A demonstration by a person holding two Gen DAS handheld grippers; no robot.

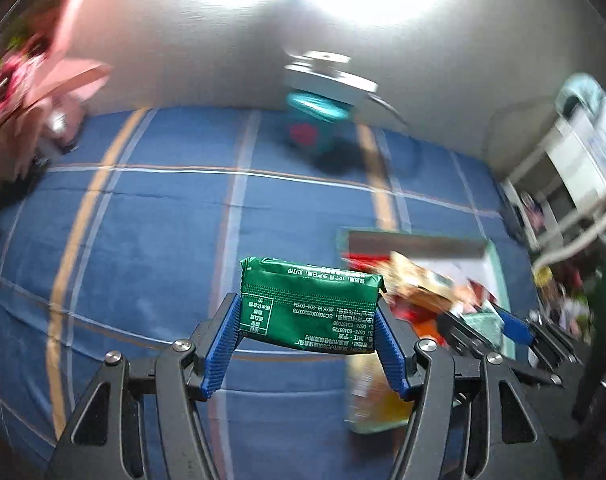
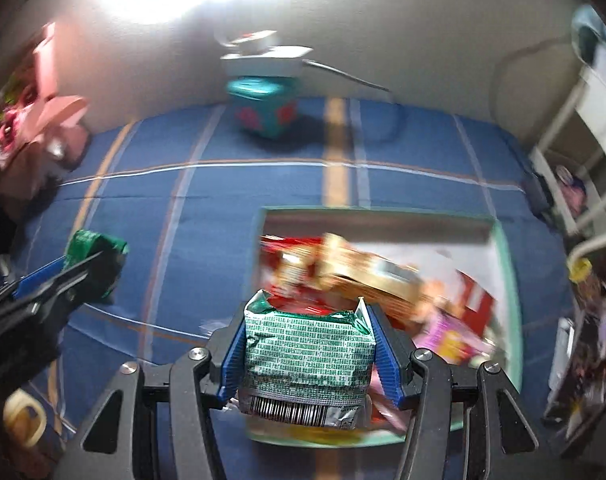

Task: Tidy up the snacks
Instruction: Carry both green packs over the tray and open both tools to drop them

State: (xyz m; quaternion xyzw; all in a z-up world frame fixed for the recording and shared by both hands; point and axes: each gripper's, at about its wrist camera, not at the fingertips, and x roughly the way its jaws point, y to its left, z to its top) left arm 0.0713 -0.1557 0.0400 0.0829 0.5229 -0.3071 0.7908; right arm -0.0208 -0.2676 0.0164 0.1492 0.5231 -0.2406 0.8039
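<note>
My left gripper [image 1: 309,314] is shut on a dark green snack packet [image 1: 311,304] and holds it above the blue plaid bedsheet [image 1: 163,220]. It also shows at the left of the right wrist view [image 2: 91,264]. My right gripper [image 2: 307,344] is shut on a green-and-silver snack packet [image 2: 307,360] with a barcode, at the near edge of a pale green box [image 2: 507,264] filled with several mixed snack packs [image 2: 367,276]. The box sits right of the left gripper in the left wrist view [image 1: 495,256], where the right gripper [image 1: 499,320] is partly seen.
A teal box with red dots [image 2: 263,112] under a white box stands at the back by the wall. Pink packaging [image 2: 43,120] lies at the far left. A white rack [image 2: 583,152] and cluttered items [image 2: 587,340] stand at the right edge of the bed.
</note>
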